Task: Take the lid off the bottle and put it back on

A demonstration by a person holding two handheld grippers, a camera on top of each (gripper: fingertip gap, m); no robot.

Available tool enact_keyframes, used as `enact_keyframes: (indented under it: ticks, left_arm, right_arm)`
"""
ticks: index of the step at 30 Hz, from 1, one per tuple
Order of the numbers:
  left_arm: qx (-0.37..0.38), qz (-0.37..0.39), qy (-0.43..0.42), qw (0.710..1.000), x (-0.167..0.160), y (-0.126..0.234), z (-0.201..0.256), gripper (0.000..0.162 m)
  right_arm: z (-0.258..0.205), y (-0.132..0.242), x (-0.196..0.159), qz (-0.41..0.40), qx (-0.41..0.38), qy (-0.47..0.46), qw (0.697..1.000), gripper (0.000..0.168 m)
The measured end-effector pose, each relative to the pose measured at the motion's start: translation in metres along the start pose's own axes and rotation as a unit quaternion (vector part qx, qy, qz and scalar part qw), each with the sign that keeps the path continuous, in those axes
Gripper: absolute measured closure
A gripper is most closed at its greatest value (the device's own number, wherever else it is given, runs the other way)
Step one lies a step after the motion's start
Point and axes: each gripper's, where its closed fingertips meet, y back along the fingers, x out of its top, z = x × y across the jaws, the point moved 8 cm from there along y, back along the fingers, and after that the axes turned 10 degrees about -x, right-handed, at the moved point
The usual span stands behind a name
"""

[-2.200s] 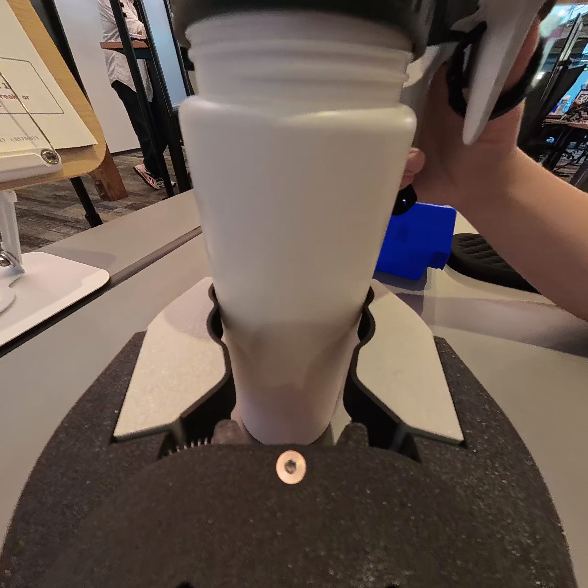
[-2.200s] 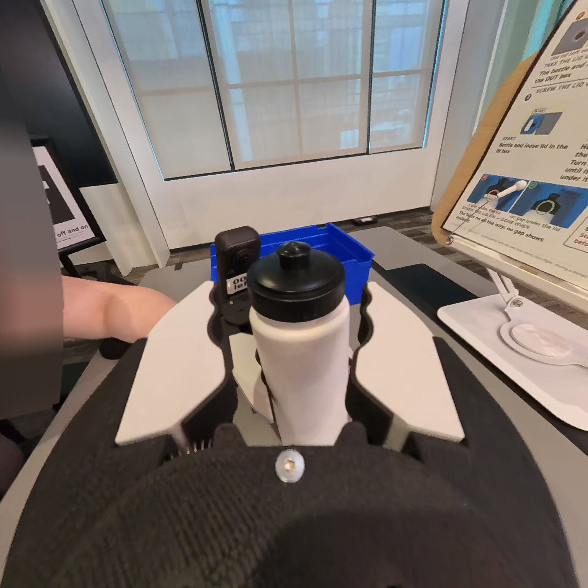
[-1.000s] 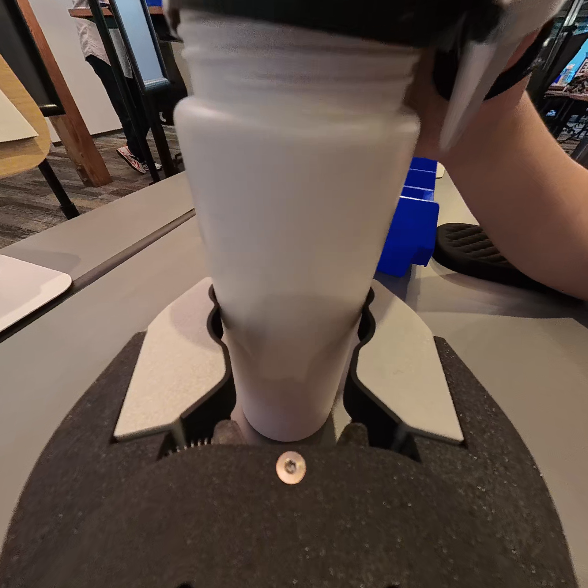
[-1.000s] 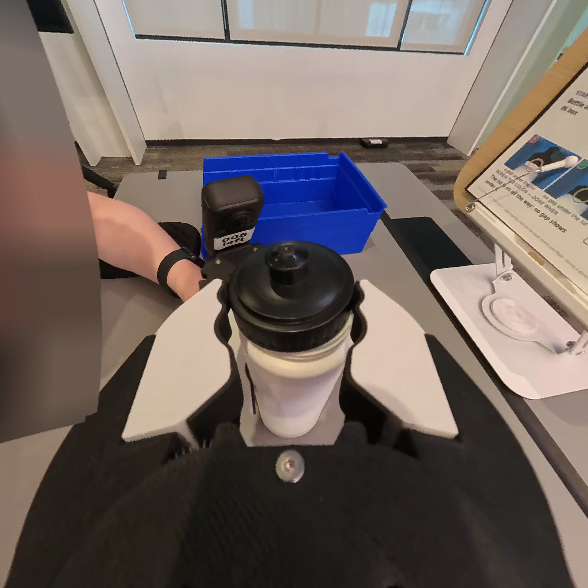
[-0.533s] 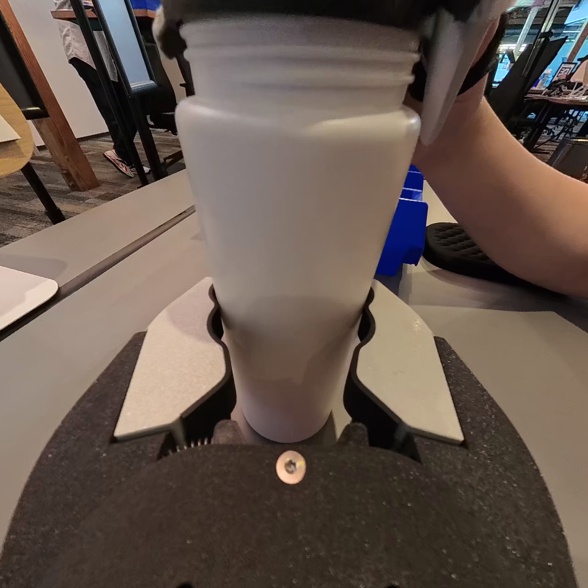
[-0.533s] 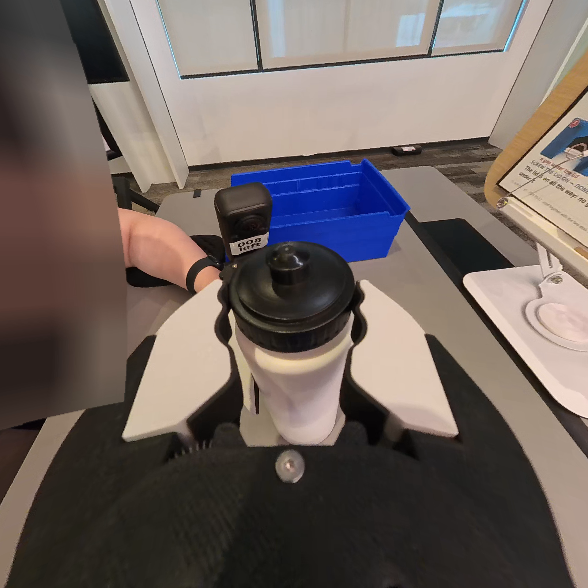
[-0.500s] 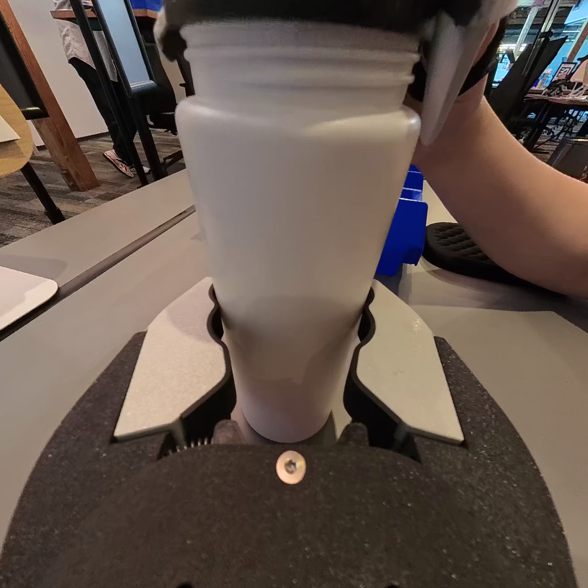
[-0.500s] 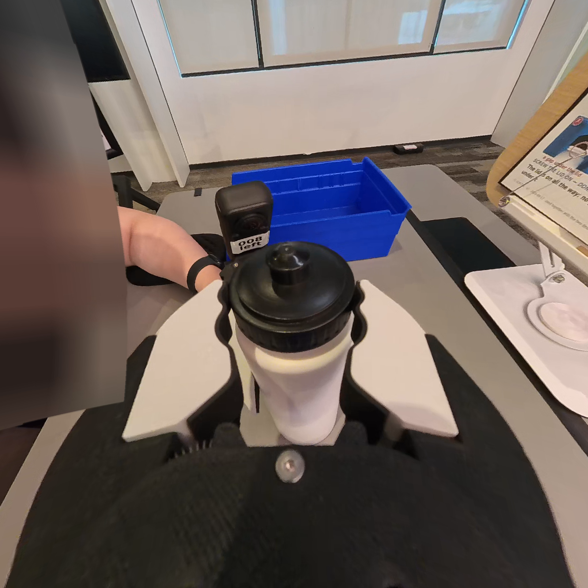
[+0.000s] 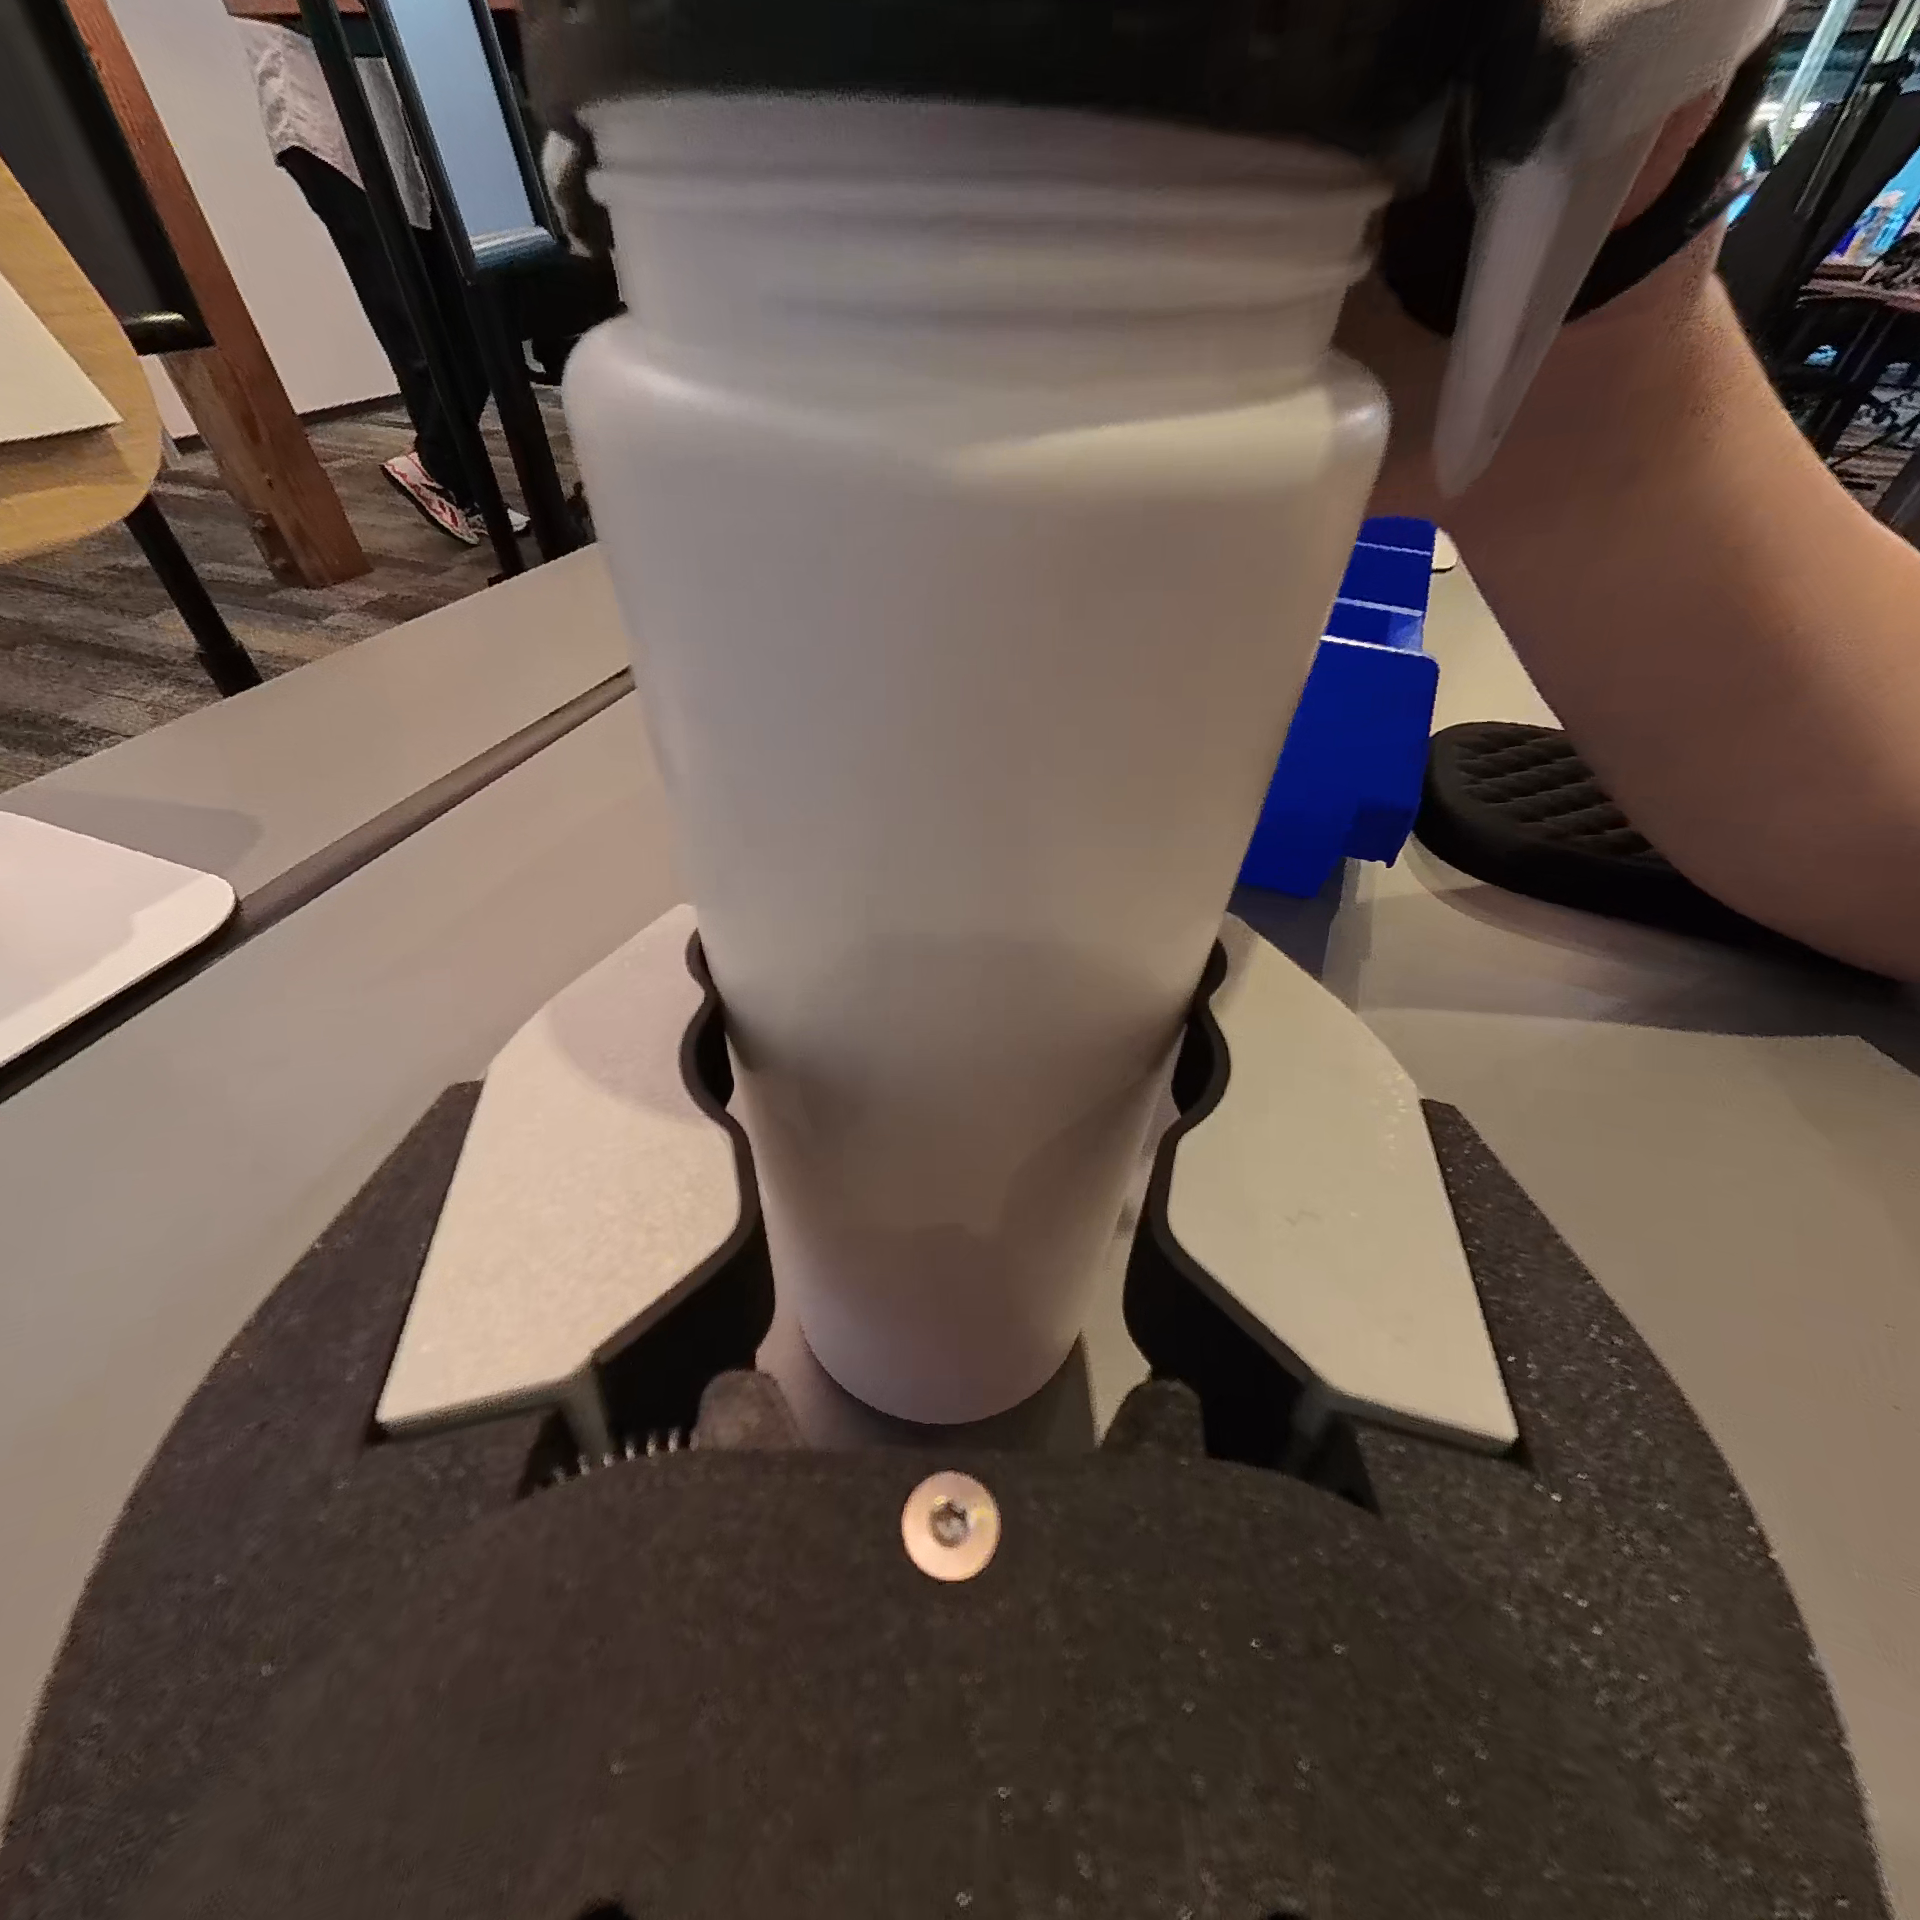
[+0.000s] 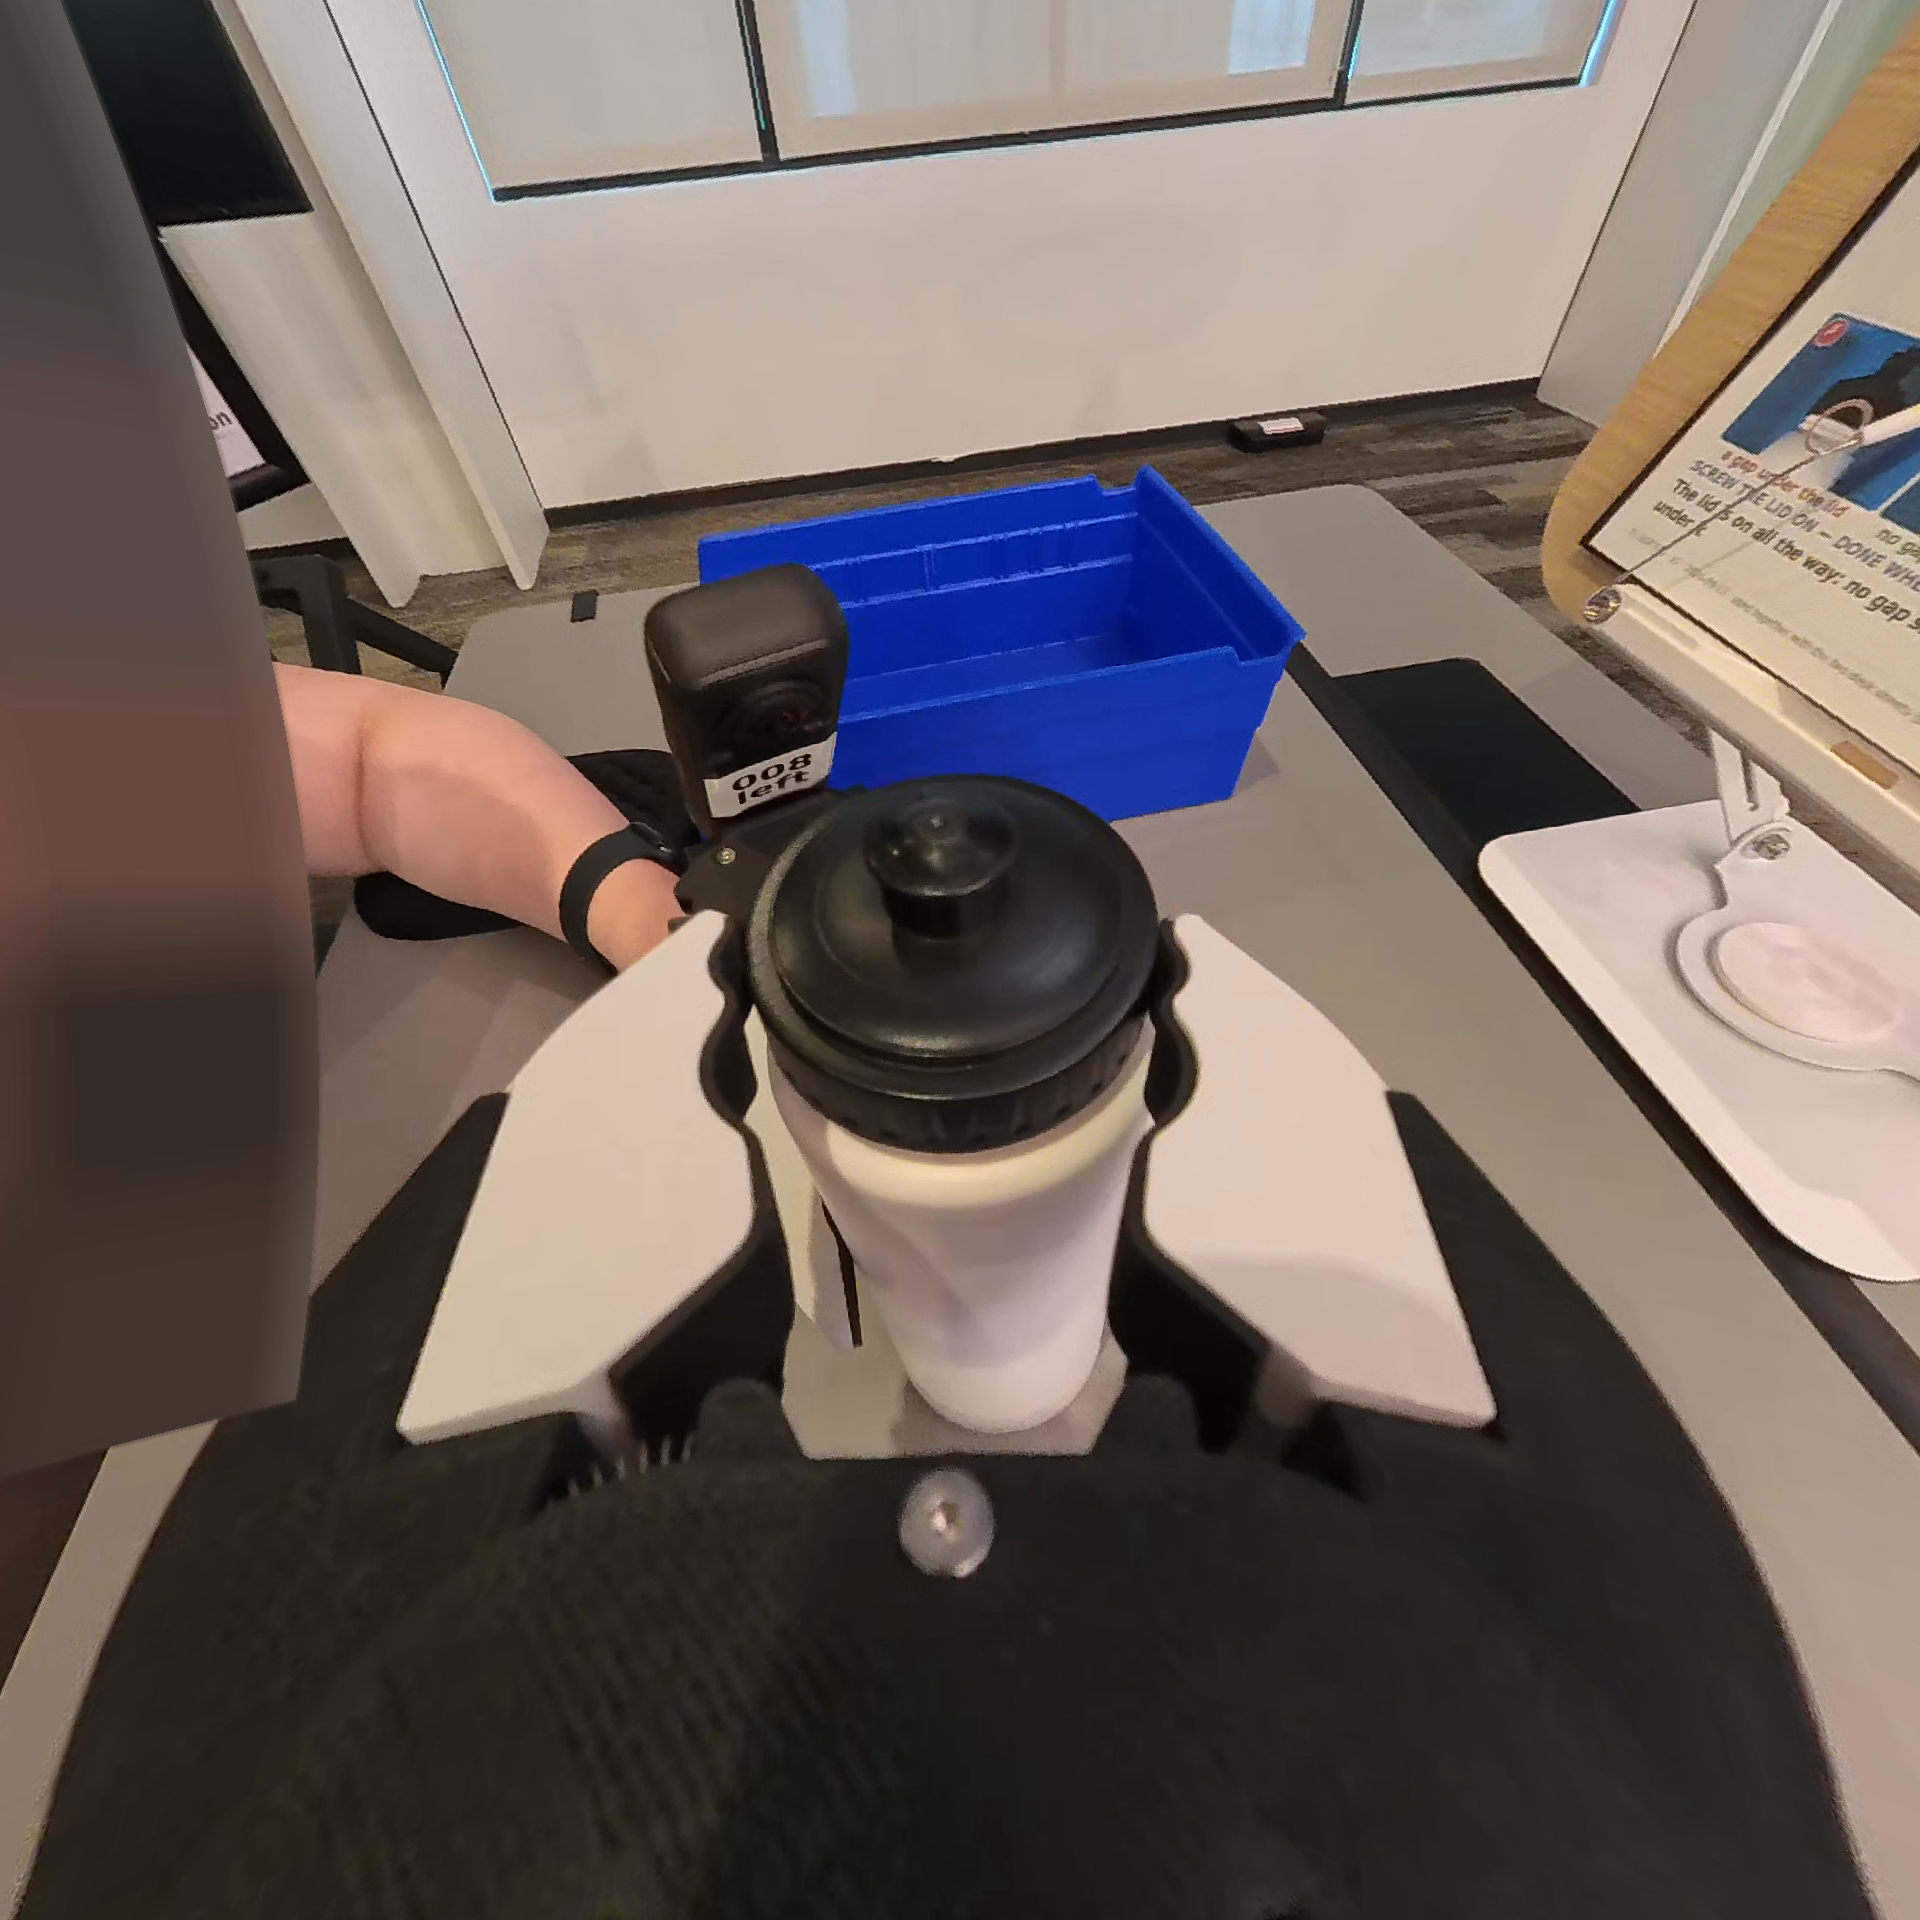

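A white bottle [image 9: 966,623] stands upright on the grey table [image 9: 312,1039]. My left gripper [image 9: 954,966] is shut on its lower body. A black lid [image 9: 987,52] sits on top, with the threaded neck showing under it. In the right wrist view my right gripper [image 10: 945,935] comes from above and is shut on the black lid [image 10: 1018,987], its fingers pressing the ribbed rim on both sides. The bottle [image 10: 977,1247] hangs below the lid there. One white finger [image 9: 1496,312] of the right gripper shows at the upper right of the left wrist view.
A blue bin [image 10: 1039,665] stands behind the bottle and also shows in the left wrist view [image 9: 1340,769]. A sign board on a white stand [image 10: 1662,987] is at the right. A person's forearm [image 9: 1662,675] rests on a black pad [image 9: 1538,821].
My right gripper rose from beside the bottle's body to the lid and shut on it. Since then both views have swung a little around the bottle. The left grip has held.
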Motion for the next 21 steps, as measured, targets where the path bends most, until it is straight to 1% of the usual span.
enact_keyframes:
  ticks: [7,10,11,15,20,21]
  left_arm:
    - [-0.012,-0.004,-0.004,1.0,0.0,0.0,0.001,0.077]
    - [0.0,-0.001,0.009,1.0,0.001,0.002,0.0,0.077]
    - [0.005,-0.002,0.009,1.0,0.001,0.003,0.0,0.077]
    - [0.027,-0.006,0.006,1.0,0.002,0.004,0.0,0.077]
    - [0.034,-0.008,0.007,0.999,0.002,0.004,-0.001,0.077]
    - [0.034,-0.008,0.007,0.999,0.002,0.004,-0.001,0.077]
  right_arm:
    - [0.0,0.002,-0.001,0.0,0.005,0.012,1.0,0.093]
    - [-0.001,0.002,0.004,-0.006,-0.041,-0.003,0.999,0.092]
    - [-0.003,0.003,0.007,-0.005,-0.059,-0.013,0.998,0.089]
    - [-0.01,0.006,0.015,-0.016,-0.109,-0.058,0.992,0.088]
    - [-0.016,0.001,0.012,-0.058,-0.166,-0.047,0.983,0.089]
    - [-0.016,0.0,0.012,-0.059,-0.167,-0.046,0.983,0.09]
